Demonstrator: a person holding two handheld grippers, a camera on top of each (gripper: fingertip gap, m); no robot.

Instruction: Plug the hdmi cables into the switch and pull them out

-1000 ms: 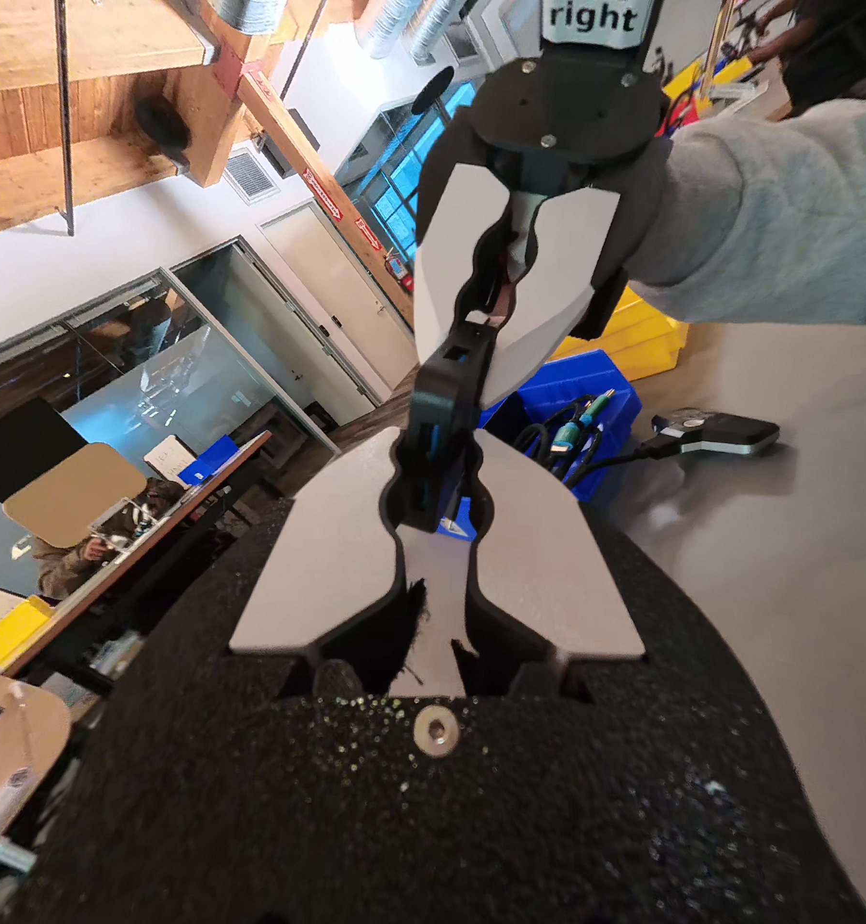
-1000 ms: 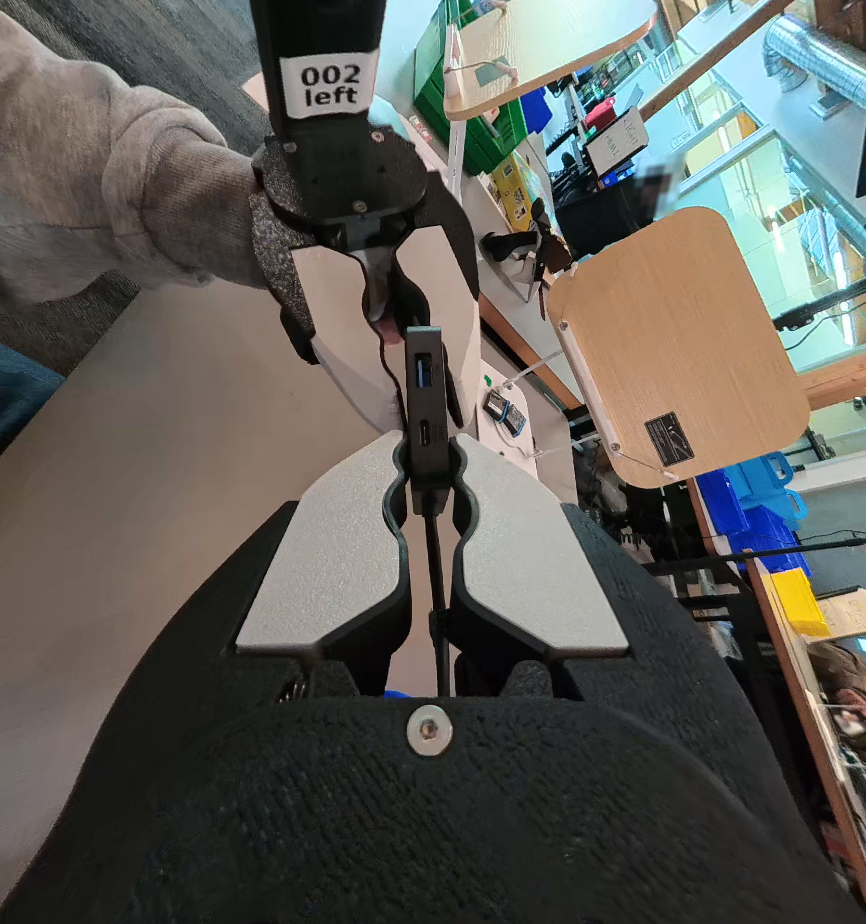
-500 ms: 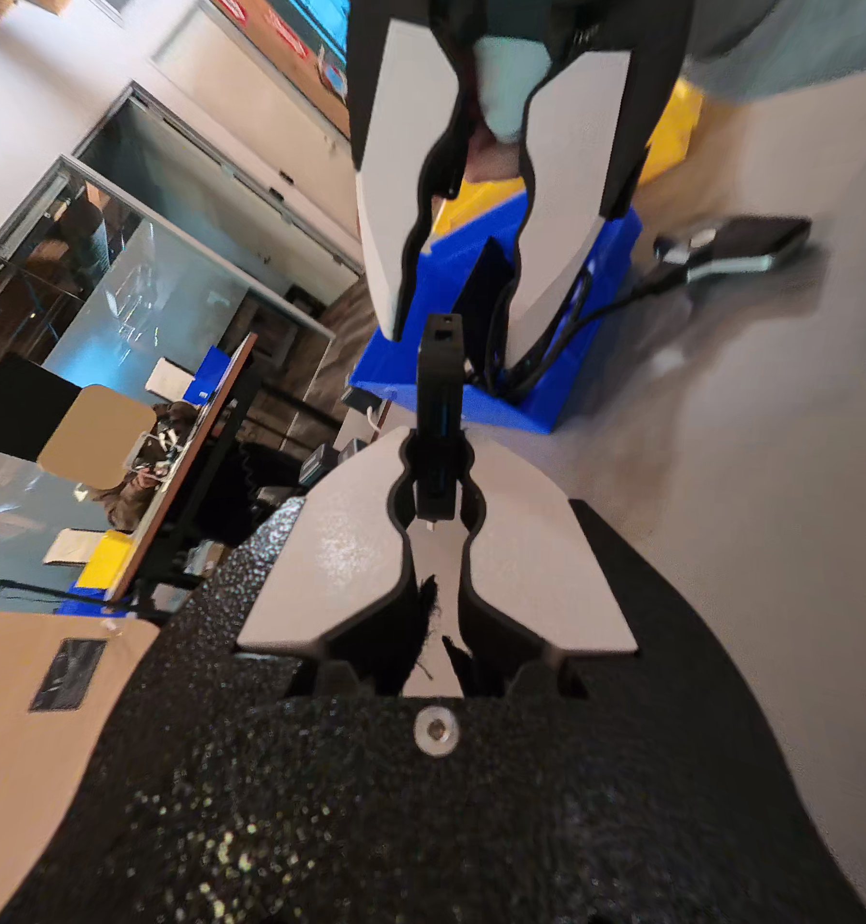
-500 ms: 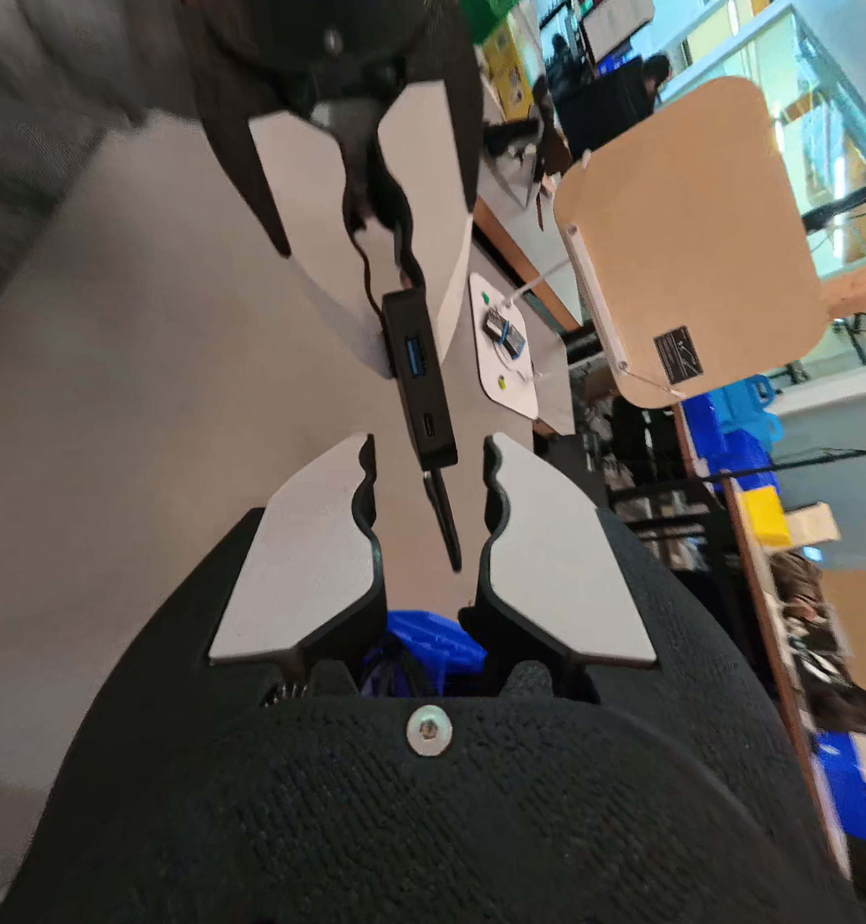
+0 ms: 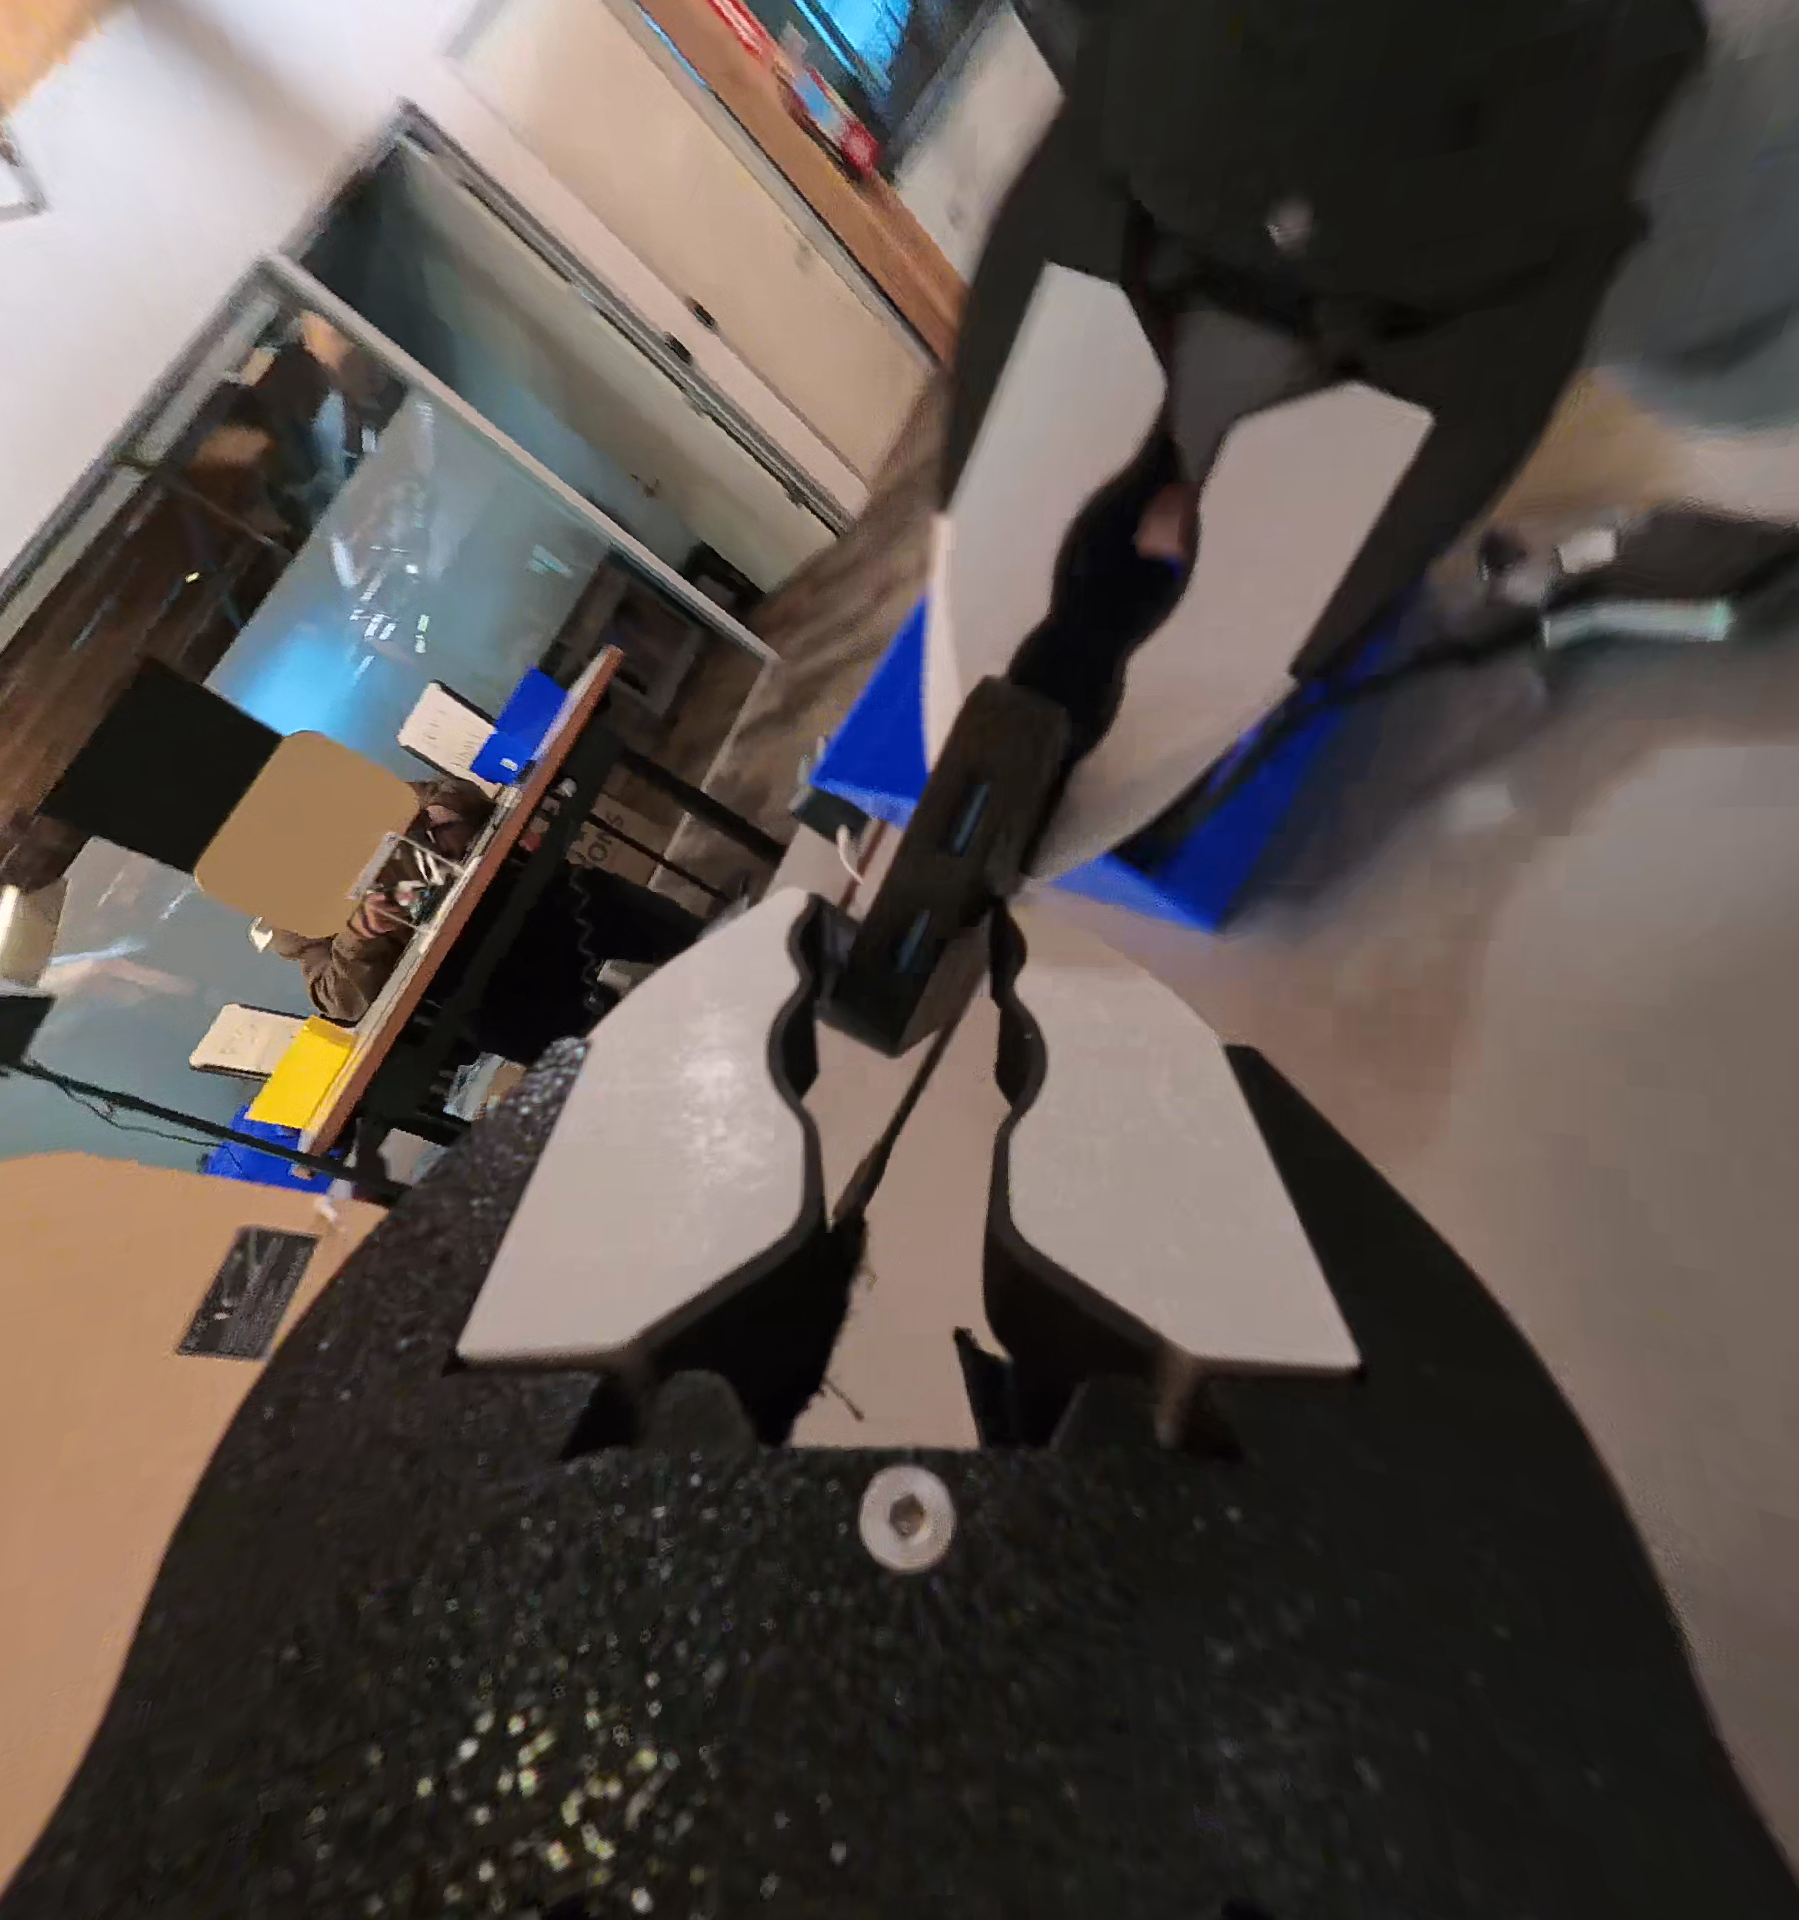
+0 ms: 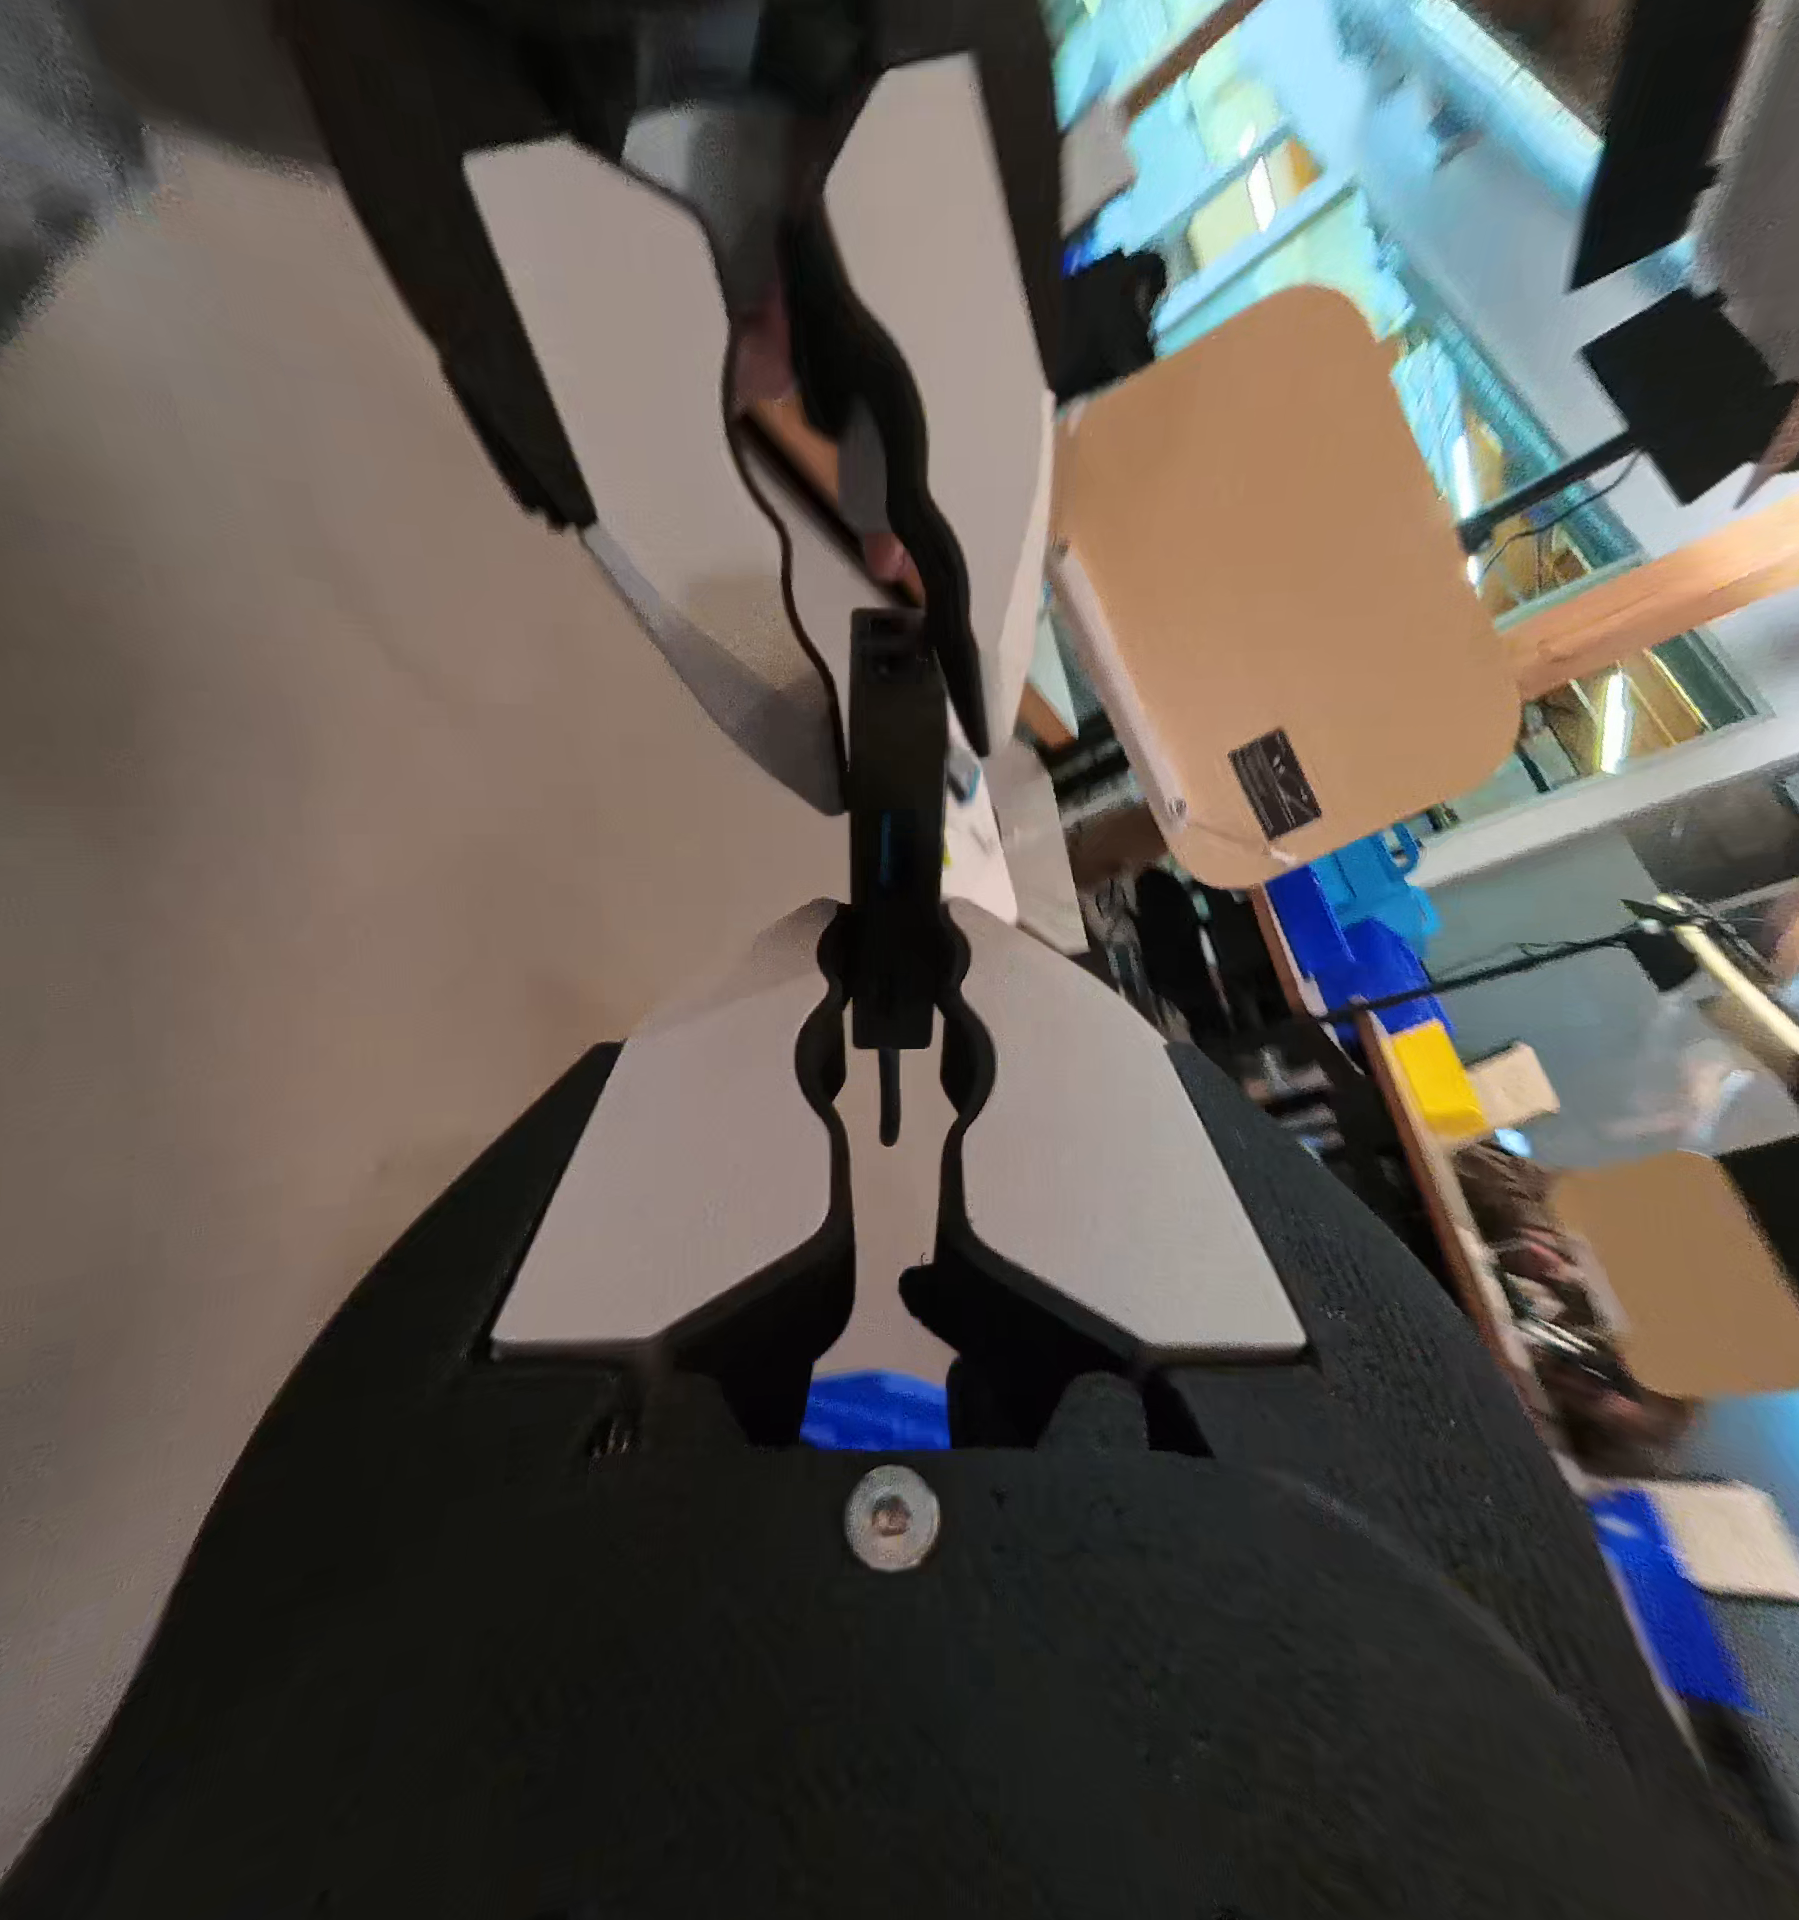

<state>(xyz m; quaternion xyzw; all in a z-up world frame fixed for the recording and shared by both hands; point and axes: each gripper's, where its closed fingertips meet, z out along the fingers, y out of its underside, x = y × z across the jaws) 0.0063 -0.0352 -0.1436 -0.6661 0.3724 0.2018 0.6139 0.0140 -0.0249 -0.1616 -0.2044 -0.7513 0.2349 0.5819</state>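
Left wrist view only: a blue bin (image 5: 874, 748) and a second black device (image 5: 1653, 582) lying on the grey worktop (image 5: 1601, 1039), which has bare room to the right. Right wrist view only: a tan board (image 6: 1269, 582) beside the worktop edge. The right gripper (image 6: 890, 966) has its fingers narrow, clamped on a black adapter (image 6: 893, 790) held in the air. The left gripper (image 5: 905, 935) has fingers wider around the adapter's other end; contact there is unclear.

Left gripper (image 5: 900, 925): grey wavy-edged fingers, black speckled body, silver screw (image 5: 906, 1521); grey sleeve (image 5: 1726, 208).
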